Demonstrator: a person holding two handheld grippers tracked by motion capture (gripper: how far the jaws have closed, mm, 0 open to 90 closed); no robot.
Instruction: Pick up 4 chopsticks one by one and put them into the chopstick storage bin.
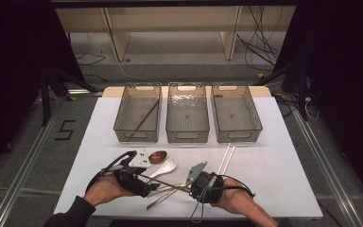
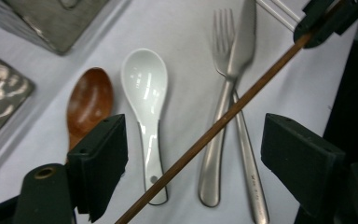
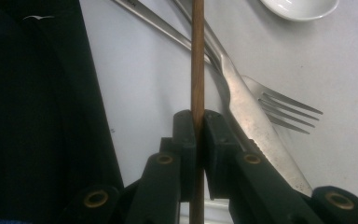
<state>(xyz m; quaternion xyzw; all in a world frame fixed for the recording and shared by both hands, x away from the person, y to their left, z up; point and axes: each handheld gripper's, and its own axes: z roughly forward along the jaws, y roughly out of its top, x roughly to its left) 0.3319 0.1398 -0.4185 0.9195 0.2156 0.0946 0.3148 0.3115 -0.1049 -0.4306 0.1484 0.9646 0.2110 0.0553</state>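
My right gripper is shut on a brown wooden chopstick, which sticks out ahead of its jaws. In the high view that chopstick runs level between my right gripper and my left gripper. My left gripper is open, and the chopstick crosses diagonally between its wide jaws without touching either pad. Beneath it on the white table lie a white ceramic spoon, a wooden spoon, a steel fork and a steel knife.
Three clear bins stand in a row at the back: the left bin holds another brown chopstick, the middle bin and right bin look bare. A pale pair of chopsticks lies right of the cutlery.
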